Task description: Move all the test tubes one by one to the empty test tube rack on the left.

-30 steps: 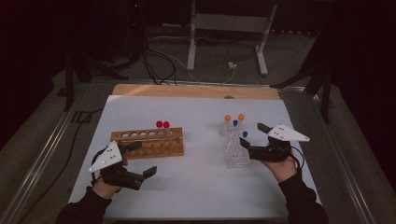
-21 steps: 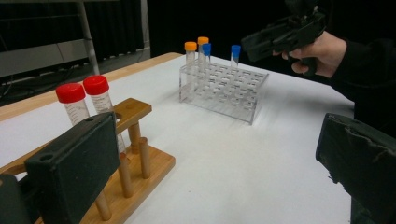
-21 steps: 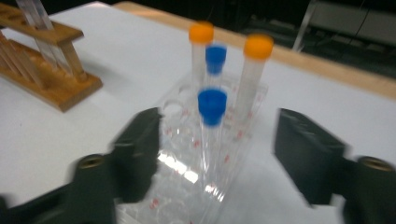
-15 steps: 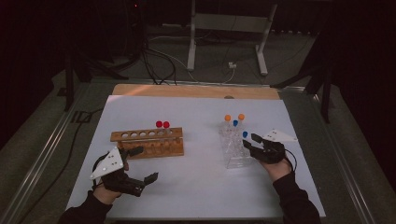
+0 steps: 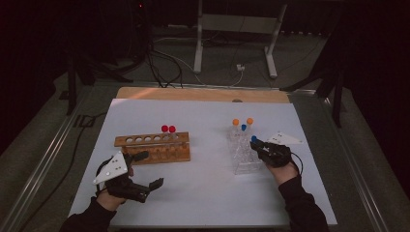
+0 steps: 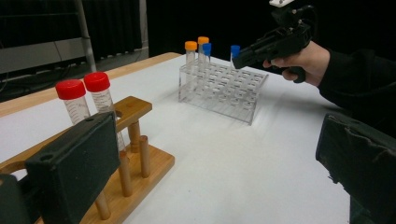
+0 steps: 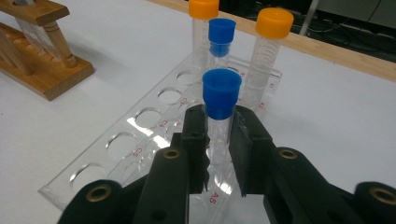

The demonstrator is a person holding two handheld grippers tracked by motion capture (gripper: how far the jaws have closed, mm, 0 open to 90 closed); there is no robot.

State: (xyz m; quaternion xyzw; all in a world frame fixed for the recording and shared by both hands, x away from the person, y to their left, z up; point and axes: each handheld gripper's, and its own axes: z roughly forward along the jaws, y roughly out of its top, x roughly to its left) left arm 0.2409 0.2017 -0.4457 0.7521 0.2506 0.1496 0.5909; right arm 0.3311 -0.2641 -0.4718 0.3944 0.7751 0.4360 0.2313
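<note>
The right hand-held gripper (image 7: 218, 140) has just clamped onto a blue-capped tube (image 7: 220, 109) standing in the clear rack (image 7: 116, 154); the left hand-held gripper (image 5: 145, 170) rests spread apart on the tabletop (image 5: 203, 188).

Both forearms wear dark long sleeves. The left gripper (image 5: 145, 170) and right gripper (image 5: 255, 142) are matte black, pistol-shaped, each topped by a pale grey three-cornered plate. Brass-ringed screw holes dot the right gripper's blocky arms.

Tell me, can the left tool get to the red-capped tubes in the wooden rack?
Probably yes. The left tool is open beside the wooden rack, and the red-capped tubes stand at the rack's far end with nothing between.
</note>
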